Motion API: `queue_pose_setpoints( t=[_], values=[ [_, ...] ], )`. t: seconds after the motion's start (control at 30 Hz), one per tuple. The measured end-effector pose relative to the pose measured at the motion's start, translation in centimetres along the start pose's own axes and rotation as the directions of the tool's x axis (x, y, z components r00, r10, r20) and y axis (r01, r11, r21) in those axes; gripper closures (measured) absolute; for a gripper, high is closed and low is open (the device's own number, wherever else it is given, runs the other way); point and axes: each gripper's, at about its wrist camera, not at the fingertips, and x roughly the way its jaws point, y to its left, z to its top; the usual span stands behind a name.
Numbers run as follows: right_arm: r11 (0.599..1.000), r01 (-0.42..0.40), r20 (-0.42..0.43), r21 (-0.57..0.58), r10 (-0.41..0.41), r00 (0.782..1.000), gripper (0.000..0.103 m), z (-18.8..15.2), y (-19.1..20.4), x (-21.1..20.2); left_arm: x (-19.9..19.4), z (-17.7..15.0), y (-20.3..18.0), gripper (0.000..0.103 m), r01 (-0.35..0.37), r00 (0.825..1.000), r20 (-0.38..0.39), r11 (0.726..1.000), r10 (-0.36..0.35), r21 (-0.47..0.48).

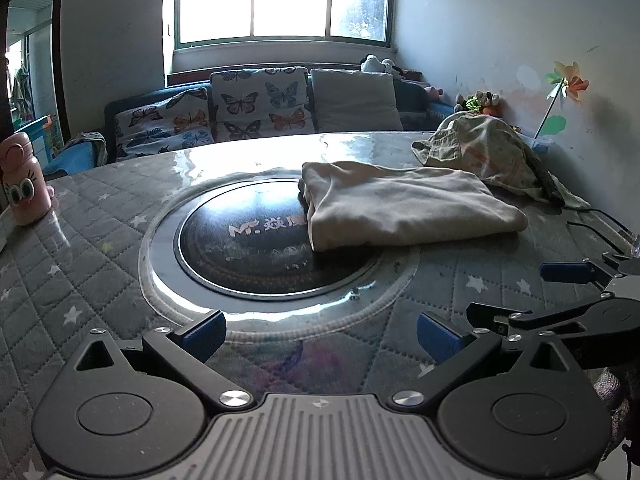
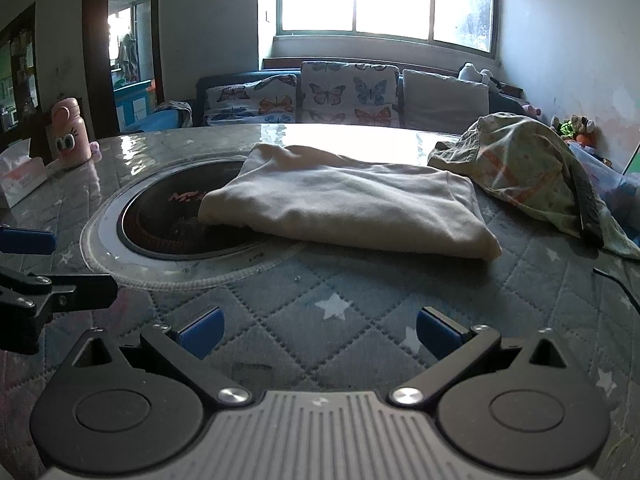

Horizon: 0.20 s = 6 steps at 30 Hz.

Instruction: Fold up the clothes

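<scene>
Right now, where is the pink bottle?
The pink bottle stands at the table's far left edge in both views, just behind the tissue box and well left of the folded beige garment.

Pale lettering beginning "M" followed by partly readable Chinese characters marks the round black cooktop (image 1: pixel 256 248) set in the table; a folded beige garment (image 1: pixel 404 208) covers its end at 3 o'clock. Smaller marks below are illegible.
</scene>
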Motion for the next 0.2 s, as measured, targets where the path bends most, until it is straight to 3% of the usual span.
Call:
queue_pose_setpoints(
  t=[0.2],
  values=[
    [1.000,-0.005,-0.001,-0.009,0.005,1.000,0.000,-0.52,0.01,-0.24,-0.27,-0.52,-0.61,0.000,-0.011,1.000,0.003,1.000,0.011,0.002]
  ],
)
